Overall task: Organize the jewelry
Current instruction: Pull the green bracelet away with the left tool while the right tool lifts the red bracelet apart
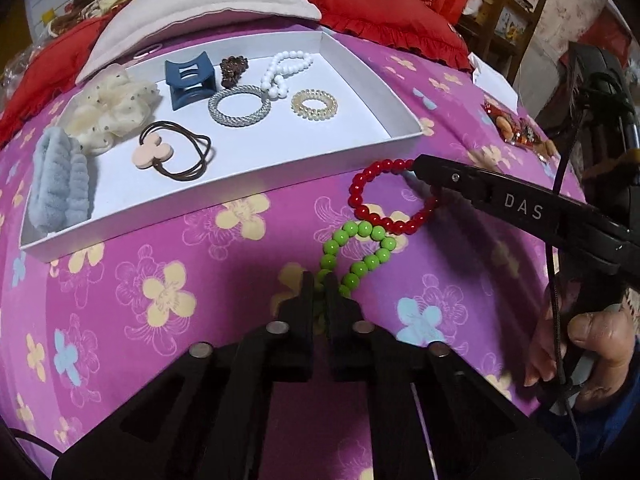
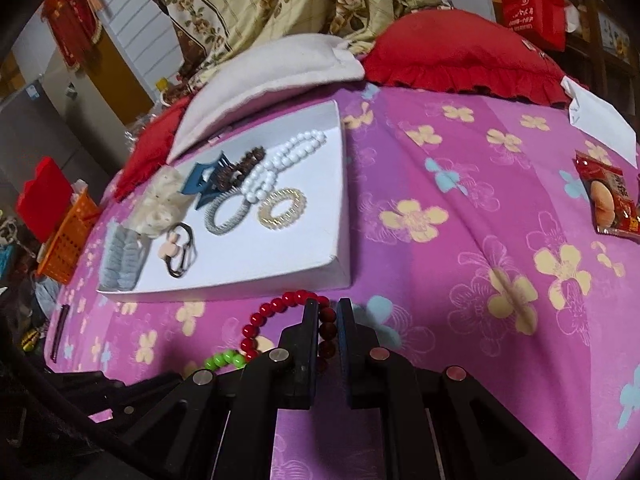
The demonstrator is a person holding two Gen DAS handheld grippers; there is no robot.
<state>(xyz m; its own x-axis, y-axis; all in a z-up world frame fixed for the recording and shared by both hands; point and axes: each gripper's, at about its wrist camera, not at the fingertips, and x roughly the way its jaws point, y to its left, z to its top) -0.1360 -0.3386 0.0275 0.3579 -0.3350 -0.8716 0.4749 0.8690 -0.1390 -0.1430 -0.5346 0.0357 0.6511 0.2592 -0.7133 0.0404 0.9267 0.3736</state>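
Observation:
A white tray (image 1: 352,148) on the pink flowered bedcover holds several hair ties, a blue claw clip (image 1: 191,83), a white bead bracelet (image 1: 285,70) and a silver bangle (image 1: 239,105). My left gripper (image 1: 318,280) is shut on a green bead bracelet (image 1: 362,252) in front of the tray. My right gripper (image 2: 328,306) is shut on a red bead bracelet (image 2: 264,324), just right of the tray's near corner. The red bracelet (image 1: 380,196) touches the green one. The tray also shows in the right wrist view (image 2: 340,240).
A white pillow (image 1: 208,4) and a red ruffled cushion (image 1: 392,12) lie behind the tray. A snack packet (image 2: 610,200) and a white paper (image 2: 600,120) lie on the bedcover at the right. An orange basket (image 2: 68,236) stands off the bed's left edge.

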